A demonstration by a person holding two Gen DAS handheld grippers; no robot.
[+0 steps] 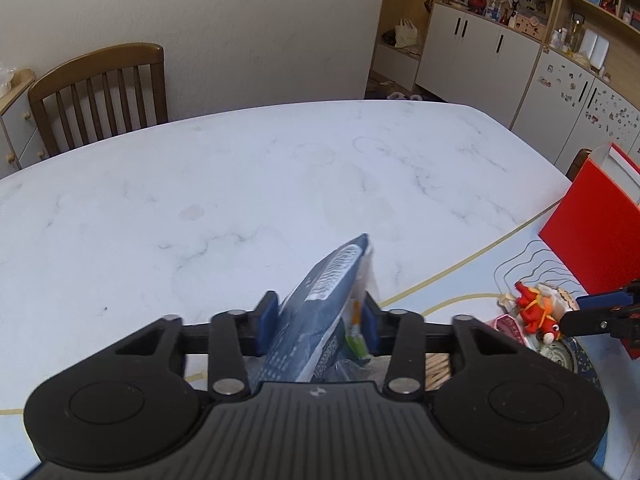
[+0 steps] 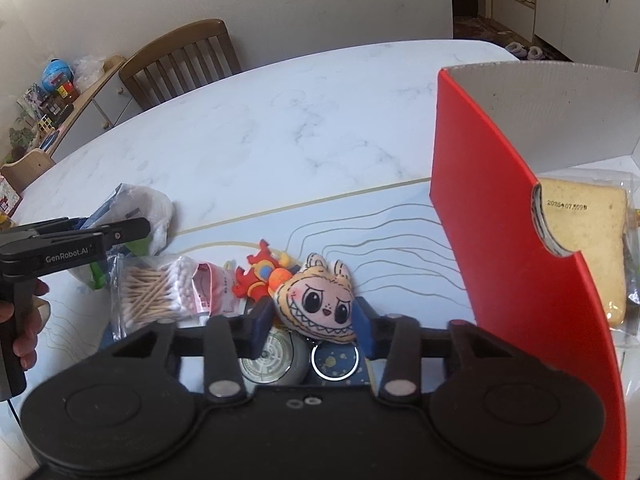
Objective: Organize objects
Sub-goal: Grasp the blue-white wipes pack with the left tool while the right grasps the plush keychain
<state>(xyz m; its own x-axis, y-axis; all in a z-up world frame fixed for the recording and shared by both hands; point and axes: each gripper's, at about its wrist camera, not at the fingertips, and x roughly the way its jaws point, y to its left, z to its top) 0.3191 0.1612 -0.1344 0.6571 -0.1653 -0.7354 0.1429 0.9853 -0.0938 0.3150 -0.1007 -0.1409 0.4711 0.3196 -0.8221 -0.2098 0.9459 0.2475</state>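
Left wrist view: nearest the lens, left gripper [image 1: 318,322] with jaws clamped on a dark blue packet [image 1: 320,300], blue pads pressing both flanks. Packet raised nose-up off the pale worktop [image 1: 240,184], its far end in the air, its lower end crumpled near the body of the tool. Worth keeping the squeeze steady and lifting straight, since a soft bag can slide through; best carried toward the red box [image 1: 584,232] at far right without sweeping the small red toy [image 1: 534,312] beside it.

Right wrist view: nearest the lens, right gripper [image 2: 314,326] with jaws closed on a plush head with a toothy grin [image 2: 320,304], pads touching each cheek. Plush resting among clutter: a red figure [image 2: 260,274] just beside it, a bag of cotton swabs [image 2: 154,290] farther left, a round tin [image 2: 272,360] underneath. Should lift slowly, because a key ring [image 2: 335,360] hangs below and may snag. Red box [image 2: 500,240] standing open just right, bread [image 2: 584,248] inside; a short lift over its rim and a gentle release look enough. Left tool close by, so paths should stay apart.
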